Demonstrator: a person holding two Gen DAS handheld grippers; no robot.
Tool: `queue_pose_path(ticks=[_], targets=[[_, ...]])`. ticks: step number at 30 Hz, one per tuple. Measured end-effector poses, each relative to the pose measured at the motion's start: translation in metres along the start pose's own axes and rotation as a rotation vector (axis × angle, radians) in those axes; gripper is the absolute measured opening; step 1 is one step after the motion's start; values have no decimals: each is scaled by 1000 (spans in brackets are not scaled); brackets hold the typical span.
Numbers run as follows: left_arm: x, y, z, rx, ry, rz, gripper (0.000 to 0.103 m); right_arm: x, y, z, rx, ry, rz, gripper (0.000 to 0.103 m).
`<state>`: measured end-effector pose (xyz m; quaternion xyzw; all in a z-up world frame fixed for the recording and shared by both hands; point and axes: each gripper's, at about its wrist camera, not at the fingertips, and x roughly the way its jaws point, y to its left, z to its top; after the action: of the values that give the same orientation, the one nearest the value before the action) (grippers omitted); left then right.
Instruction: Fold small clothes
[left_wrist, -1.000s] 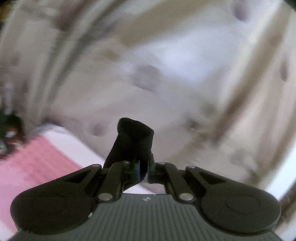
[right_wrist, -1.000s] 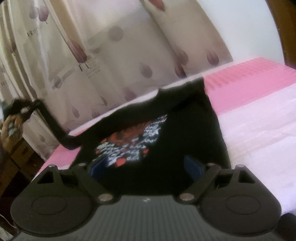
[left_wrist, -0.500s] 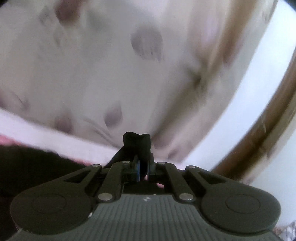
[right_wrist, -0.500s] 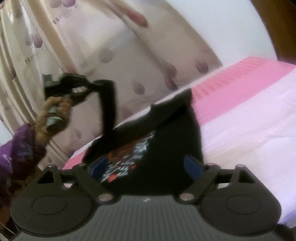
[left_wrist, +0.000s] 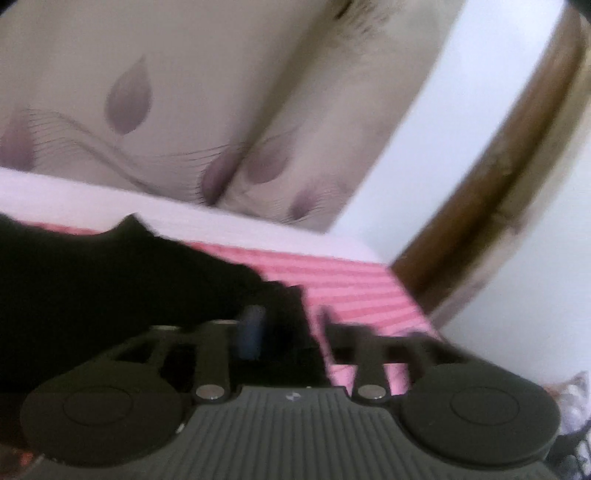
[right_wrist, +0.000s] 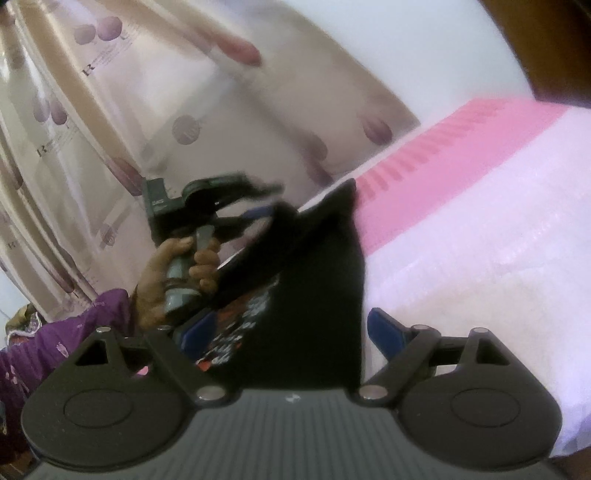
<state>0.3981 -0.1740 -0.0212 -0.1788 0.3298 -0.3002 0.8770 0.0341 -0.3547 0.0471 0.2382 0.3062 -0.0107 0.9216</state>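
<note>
Black cotton is what we are handling: a small black T-shirt (right_wrist: 310, 302) with a red and white print lies on the pink-striped bed (right_wrist: 436, 177), one side drawn over toward the middle. We judge the step in hand to be laying that folded flap down. To do it well, we let the cloth drop clear of the pads before pulling away, so that the edge lands straight and nothing drags the fold askew.

Our left gripper (right_wrist: 258, 206) is held level over the shirt's far edge, our left hand (right_wrist: 173, 273) wrapped round its grip below a purple sleeve (right_wrist: 66, 339). Its jaws are opening, and dark cloth hangs between them with the pads no longer pressing on it; the left wrist view is too blurred to add much.

Our right gripper (right_wrist: 291, 332) points down at the shirt's near part, jaws spread wide, straddling the fabric and holding nothing.
</note>
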Motion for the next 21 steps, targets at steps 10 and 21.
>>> queue_pose_path(ticks=[10, 21], targets=[[-149, 63, -27, -108, -264, 155, 103, 61, 34, 53, -195, 30, 86, 89], [-230, 164, -107, -272, -360, 460, 103, 266, 30, 114, -333, 213, -52, 89]])
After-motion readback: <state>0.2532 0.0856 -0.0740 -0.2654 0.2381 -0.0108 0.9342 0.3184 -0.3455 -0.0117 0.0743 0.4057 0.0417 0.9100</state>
